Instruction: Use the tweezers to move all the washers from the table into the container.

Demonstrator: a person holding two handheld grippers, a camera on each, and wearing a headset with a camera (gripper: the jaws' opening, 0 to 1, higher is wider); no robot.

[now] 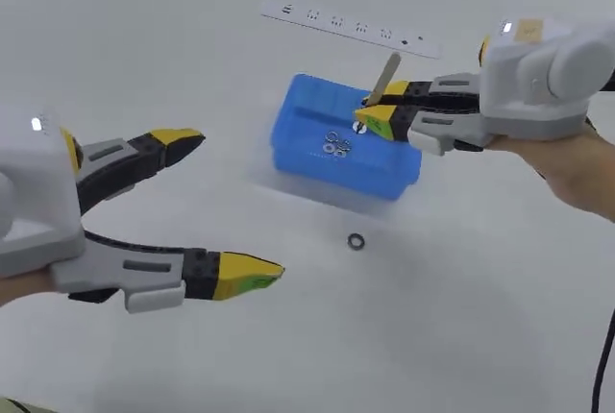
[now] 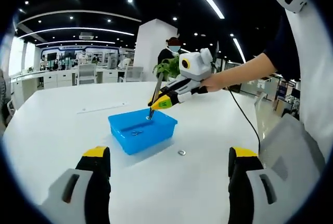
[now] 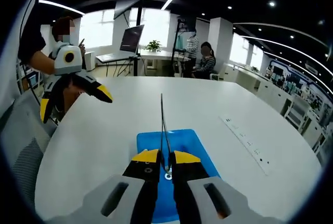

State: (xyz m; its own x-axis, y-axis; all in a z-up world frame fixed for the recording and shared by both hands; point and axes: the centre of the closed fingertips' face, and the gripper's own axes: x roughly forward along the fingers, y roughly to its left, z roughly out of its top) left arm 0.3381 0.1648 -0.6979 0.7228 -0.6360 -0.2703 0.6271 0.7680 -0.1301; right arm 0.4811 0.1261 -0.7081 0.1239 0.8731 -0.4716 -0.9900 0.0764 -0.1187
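Observation:
A blue container (image 1: 298, 130) sits mid-table with several washers (image 1: 334, 145) inside. One washer (image 1: 356, 241) lies on the table just in front of it, also visible in the left gripper view as a loose washer (image 2: 181, 152). My right gripper (image 1: 373, 113) is shut on the metal tweezers (image 1: 388, 75) above the container's right side. The tweezer tips hold a small washer (image 3: 168, 175) over the container (image 3: 151, 140). My left gripper (image 1: 226, 206) hangs open and empty at the left, apart from the container (image 2: 143, 130).
A white power strip (image 1: 351, 27) lies behind the container. The white table spreads wide around it. The left gripper view shows the right gripper (image 2: 171, 96) over the container. People and desks stand far off in the room.

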